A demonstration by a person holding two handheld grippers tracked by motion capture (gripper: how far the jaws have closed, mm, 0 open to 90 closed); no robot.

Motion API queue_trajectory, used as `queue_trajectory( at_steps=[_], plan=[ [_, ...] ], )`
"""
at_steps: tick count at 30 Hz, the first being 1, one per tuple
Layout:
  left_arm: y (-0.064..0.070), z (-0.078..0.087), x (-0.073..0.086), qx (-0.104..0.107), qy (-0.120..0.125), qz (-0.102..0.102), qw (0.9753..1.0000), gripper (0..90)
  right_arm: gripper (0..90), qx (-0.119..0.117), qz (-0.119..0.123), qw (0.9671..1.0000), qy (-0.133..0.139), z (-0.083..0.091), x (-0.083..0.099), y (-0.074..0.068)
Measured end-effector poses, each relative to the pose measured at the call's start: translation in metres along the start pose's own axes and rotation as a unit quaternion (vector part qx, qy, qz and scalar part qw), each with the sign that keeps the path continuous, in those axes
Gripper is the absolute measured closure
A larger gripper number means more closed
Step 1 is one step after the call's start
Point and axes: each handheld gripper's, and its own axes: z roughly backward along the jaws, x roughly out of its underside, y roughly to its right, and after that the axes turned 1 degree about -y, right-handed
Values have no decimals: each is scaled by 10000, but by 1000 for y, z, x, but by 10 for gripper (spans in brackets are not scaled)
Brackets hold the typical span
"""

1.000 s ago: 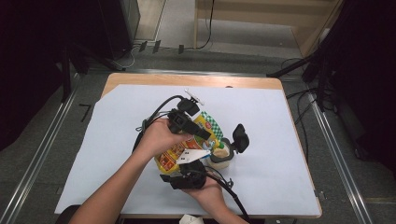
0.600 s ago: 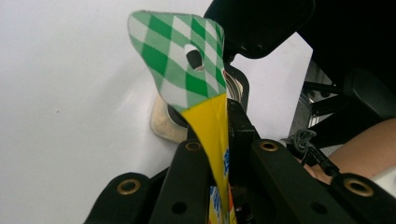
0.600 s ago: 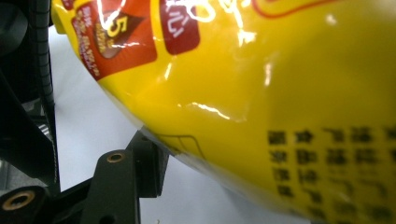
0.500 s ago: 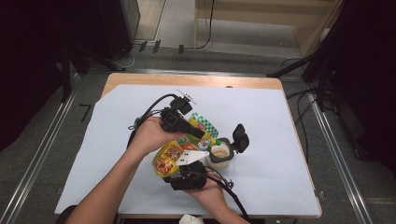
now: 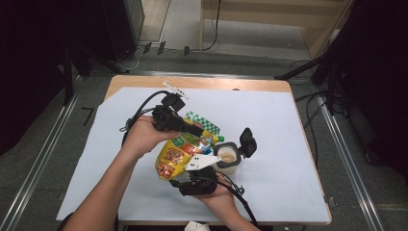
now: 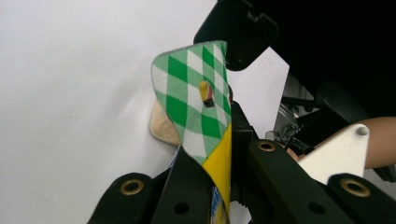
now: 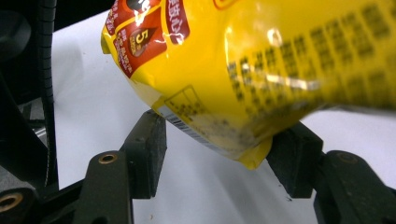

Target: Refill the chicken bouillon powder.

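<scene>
The pouch [image 5: 179,154] hangs tilted over the surface [image 5: 288,125], beside the cup [image 5: 228,159]. The left tool [image 6: 224,154] clamps its checked top seal. The right tool [image 7: 219,154] is spread, apparently unclamped, around the bottom corner. The film is light, soft and slippery; hold it by the seams.

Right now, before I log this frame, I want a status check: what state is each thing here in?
Yellow snack bag: lifted, tilted, its green-checked top pinched.
Left gripper: shut on the bag's top edge.
Right gripper: open, fingers on either side of the bag's bottom corner.
Small container: upright on the white sheet, black lid flipped open, pale contents showing.
</scene>
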Motion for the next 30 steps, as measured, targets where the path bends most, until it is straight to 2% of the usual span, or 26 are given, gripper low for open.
queue_trajectory(
  at_steps=[2, 9, 15, 19, 24, 30],
  plan=[
    [-1, 9, 1, -13, 78, -60, 10000, 900, 426, -2, -8, 10000, 10, 1, -1, 0],
    [-7, 29, 5, 59, 368, -38, 9993, 900, 423, 62, -279, 9995, 115, 6, -1, 9],
    [-12, 46, 9, 5, 649, 21, 9979, 900, 418, 86, -478, 9983, 326, 15, -3, 16],
    [-19, 57, 14, -128, 764, 112, 9969, 900, 418, 122, -451, 9980, 420, 20, -6, 17],
    [-32, 67, 17, -419, 906, 293, 9946, 900, 424, 89, -397, 9987, 317, 18, -5, 14],
    [-47, 65, 17, -702, 1096, 362, 9908, 900, 430, -13, -338, 9990, 309, 16, -6, 11]
  ],
)
